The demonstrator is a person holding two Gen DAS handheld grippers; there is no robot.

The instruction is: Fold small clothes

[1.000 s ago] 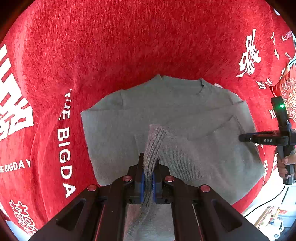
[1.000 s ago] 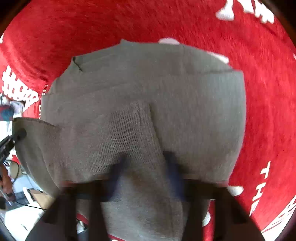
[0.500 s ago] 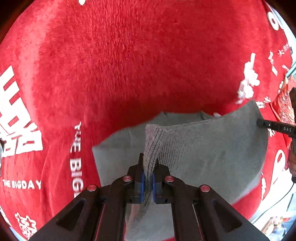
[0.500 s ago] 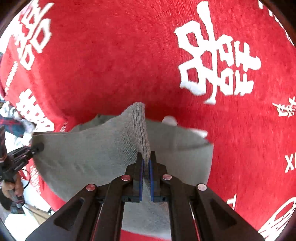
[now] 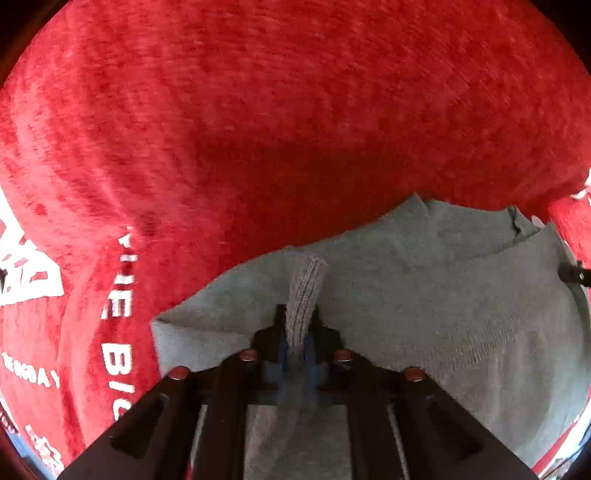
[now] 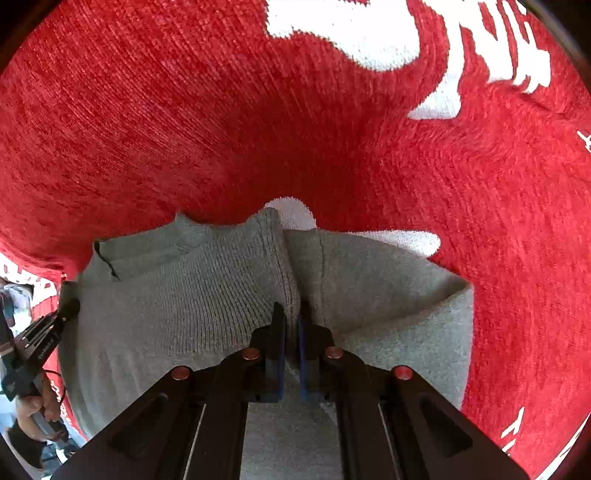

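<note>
A small grey knit sweater lies on a red cloth with white lettering. My left gripper is shut on a ribbed edge of the sweater, which stands up between the fingers. My right gripper is shut on the other ribbed edge of the same sweater. The held edge is folded over the sweater's body, close to the collar end. The left gripper shows at the left edge of the right wrist view, gripping the fabric corner.
The red plush cloth covers the whole surface, with white characters at the far right and white lettering on the left. A person's hand holds the left gripper's handle.
Both grippers have carried the held hem forward over the sweater and lowered it; the fold now lies close to the collar and the cloth looks much nearer.
</note>
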